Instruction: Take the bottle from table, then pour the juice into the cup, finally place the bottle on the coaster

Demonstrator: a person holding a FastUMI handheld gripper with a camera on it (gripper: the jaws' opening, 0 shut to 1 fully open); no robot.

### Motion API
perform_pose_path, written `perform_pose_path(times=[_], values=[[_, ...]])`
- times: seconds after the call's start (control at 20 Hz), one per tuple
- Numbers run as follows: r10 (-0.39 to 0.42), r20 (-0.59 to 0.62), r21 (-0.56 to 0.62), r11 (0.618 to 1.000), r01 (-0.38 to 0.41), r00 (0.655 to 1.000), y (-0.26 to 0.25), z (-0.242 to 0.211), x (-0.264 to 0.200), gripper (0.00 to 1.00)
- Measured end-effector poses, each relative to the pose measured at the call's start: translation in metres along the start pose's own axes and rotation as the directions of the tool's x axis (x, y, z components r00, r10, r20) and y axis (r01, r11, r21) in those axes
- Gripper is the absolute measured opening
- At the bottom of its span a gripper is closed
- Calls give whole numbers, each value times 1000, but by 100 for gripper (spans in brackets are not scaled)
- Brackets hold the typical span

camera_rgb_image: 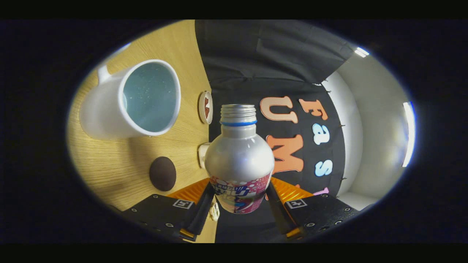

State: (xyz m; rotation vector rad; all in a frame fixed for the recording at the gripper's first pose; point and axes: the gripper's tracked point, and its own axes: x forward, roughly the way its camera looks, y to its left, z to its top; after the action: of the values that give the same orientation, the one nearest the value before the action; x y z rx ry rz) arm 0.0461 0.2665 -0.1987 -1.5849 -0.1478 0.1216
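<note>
Between my fingers: bottle (239, 160), cap off, label end pinched from both sides by my gripper (239, 199). Cup (131, 100) at 10 o'clock from bottle, lying sideways in my tilted view, mouth toward me. Round coaster (205, 107) past cup at 11 (edge-on). Dark disc (162, 173) at 9 on wooden table (109, 164).

I'm working in a recording booth (not a home): black cloth wall (270, 58), white panels lit by strip lights (408, 133), light wood-grain table (109, 168).
</note>
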Motion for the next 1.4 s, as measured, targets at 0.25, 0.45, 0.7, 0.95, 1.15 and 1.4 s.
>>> perform_pose_path(times=[0.25,0.45,0.7,0.95,1.15,1.4], values=[[-29,30,-66,997,31,999,1,6,2,76],[-47,46,-99,994,51,998,-4,8,1,76],[-56,48,-118,991,61,997,-9,5,0,76],[-59,52,-125,990,66,997,-13,4,-3,76],[-50,59,-134,989,58,997,-14,5,-4,76],[-29,76,-149,988,40,997,-14,5,-6,76]])
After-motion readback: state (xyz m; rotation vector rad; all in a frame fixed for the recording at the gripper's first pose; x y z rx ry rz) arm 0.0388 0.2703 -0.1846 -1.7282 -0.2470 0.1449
